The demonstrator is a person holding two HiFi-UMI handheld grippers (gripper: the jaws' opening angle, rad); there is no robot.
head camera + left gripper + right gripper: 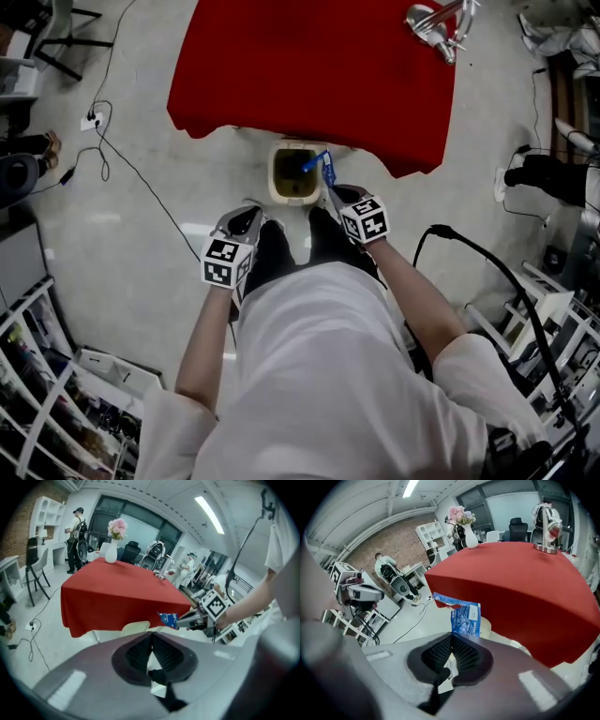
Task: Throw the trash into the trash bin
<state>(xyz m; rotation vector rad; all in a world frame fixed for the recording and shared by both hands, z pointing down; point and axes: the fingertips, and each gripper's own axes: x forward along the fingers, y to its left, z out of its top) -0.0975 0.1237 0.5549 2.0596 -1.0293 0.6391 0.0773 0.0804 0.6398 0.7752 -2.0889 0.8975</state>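
Red cloth [309,66] covers the table & hangs down at the edges. We stand right in front of it & look down. On the floor, just at the cloth's near edge, sits the cream bin [273,174]. Its top is open & the inside looks dark yellow.

Our R tongs [329,184] are squeezed tight on the trash, a blue wrapper [317,163]. They pinch it by its bottom edge, so most of the wrapper sticks out past the tips. From our head cam the wrapper shows right over the bin's open top, near the R side of the rim. It's not in the bin; it's up in the air, in the tongs. The R tongs point down at a slant.

Our L tongs [249,217] have their tips pressed together too, w/ nothing in them. They hang beside our L leg, a bit apart from the bin & not touching it.

On the table's far R corner stands a shiny metal stand [433,28]. A white vase [111,551] w/ pink flowers stands on the table as well. Black wires [103,141] lie on the floor to the L. A person [75,538] stands far back in the room.
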